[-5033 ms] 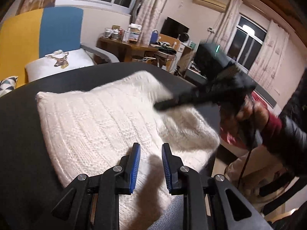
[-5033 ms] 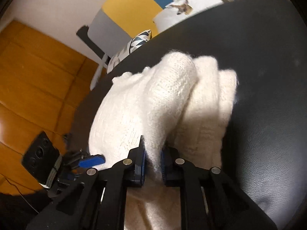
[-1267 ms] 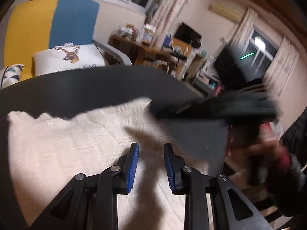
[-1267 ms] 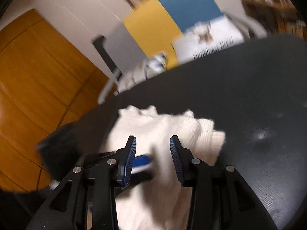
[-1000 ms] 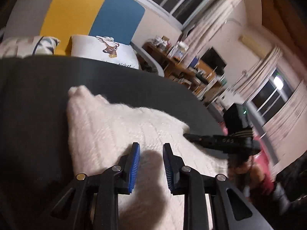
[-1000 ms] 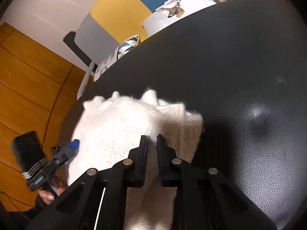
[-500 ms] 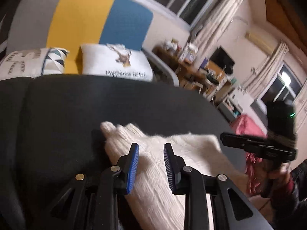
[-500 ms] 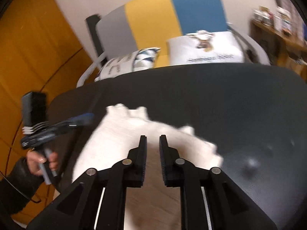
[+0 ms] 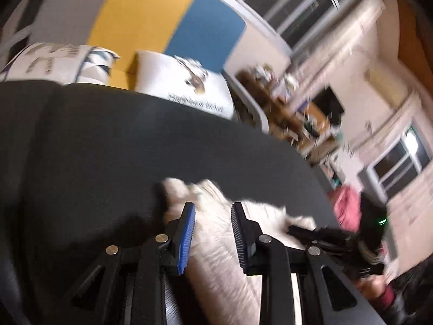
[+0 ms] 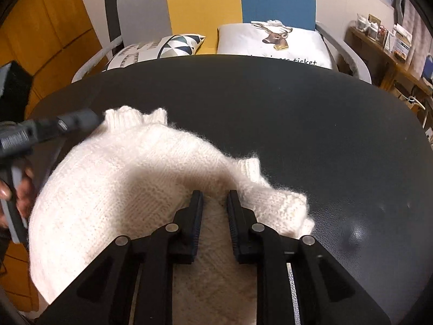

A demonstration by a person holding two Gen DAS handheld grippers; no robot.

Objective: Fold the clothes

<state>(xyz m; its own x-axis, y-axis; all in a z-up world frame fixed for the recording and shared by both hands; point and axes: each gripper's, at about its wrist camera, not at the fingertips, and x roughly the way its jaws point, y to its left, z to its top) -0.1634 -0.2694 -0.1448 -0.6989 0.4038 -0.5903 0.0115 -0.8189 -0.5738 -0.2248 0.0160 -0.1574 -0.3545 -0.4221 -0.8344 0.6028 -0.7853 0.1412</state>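
While both grippers hover over the black table [image 10: 311,113], a white knit sweater [image 10: 121,184] lies bunched on it, filling the lower left and centre of the right wrist view; its ribbed cuffs point toward the upper part of the frame, and one more cuff shows just right of centre. The right gripper [image 10: 215,203] sits at lower centre of that view with its jaws apart and nothing between them; the knit lies directly below the fingertips, though contact cannot be confirmed. At the left edge of the same view a hand [image 10: 16,192] holds the left gripper [image 10: 78,120], whose tip is at the sweater's upper left cuff; blur hides its jaws there.

In the left wrist view, which is heavily blurred, the left gripper [image 9: 212,216] occupies lower centre; its blue pads [image 9: 186,233] stand apart with white knit visible between and beneath them, apparently not clamped. The sweater [image 9: 216,243] runs from centre to the lower right of that frame; the right gripper [image 9: 319,234] appears as a dark shape at the right, over the sweater's far edge.

Behind the table, at the top of the right wrist view, a sofa [image 10: 200,5] in grey, yellow and blue carries a deer pillow [image 10: 273,40] and a triangle-pattern pillow [image 10: 162,47].
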